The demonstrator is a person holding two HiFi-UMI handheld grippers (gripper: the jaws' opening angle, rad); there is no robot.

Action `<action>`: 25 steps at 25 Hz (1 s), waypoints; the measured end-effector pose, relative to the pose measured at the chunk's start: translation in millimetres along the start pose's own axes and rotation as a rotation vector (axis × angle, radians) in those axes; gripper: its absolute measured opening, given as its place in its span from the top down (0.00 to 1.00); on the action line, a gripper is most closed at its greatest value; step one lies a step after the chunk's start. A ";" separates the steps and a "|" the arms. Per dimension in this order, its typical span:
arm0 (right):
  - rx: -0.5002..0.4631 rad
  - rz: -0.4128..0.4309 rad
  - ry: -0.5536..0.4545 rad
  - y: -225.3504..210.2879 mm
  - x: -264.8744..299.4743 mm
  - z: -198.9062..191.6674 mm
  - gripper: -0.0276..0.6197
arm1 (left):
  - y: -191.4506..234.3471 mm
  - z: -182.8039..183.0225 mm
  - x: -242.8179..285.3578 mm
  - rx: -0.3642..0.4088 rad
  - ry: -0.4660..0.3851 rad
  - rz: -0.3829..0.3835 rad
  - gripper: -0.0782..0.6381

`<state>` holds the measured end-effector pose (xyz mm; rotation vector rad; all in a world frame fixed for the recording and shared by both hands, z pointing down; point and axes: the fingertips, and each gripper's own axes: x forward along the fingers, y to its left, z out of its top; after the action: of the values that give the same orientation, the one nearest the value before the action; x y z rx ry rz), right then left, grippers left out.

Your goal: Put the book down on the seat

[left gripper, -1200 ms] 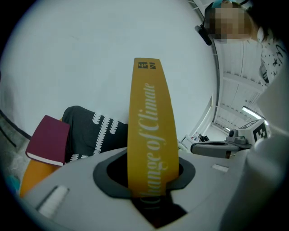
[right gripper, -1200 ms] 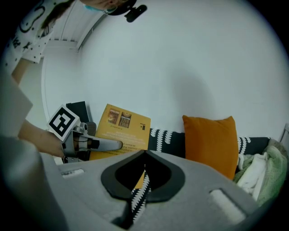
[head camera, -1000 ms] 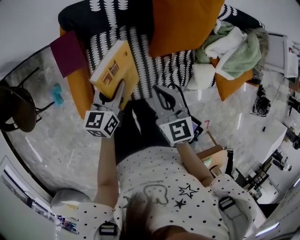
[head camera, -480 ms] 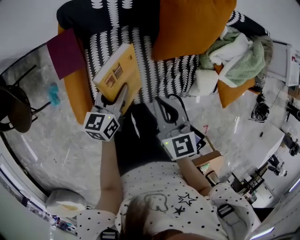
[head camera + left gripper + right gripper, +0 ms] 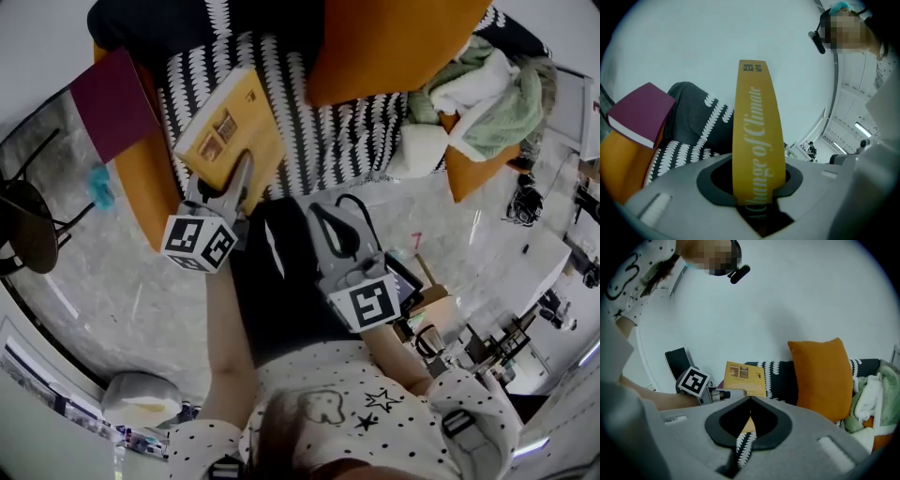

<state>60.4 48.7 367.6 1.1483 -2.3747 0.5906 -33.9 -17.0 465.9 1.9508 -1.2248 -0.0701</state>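
Left gripper view shows the left gripper with its jaws clamped on the yellow book, whose spine stands upright between them. The black-and-white patterned seat lies just beyond. Right gripper view shows the right gripper with jaws together and empty. Past them an orange cushion stands on the seat.

The book is mustard yellow with white lettering on its spine, the seat black with white leaf-like stripes and orange sides, the cushion orange, the second book maroon, the cloths pale green and white.
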 end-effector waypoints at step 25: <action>0.033 -0.083 0.077 -18.5 17.7 -22.8 0.96 | 98.0 -85.4 72.8 -0.162 0.061 -0.023 0.68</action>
<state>69.8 39.7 399.3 1.2092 -2.2492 0.6362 -29.5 -41.4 612.9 1.8137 -1.1215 -0.1172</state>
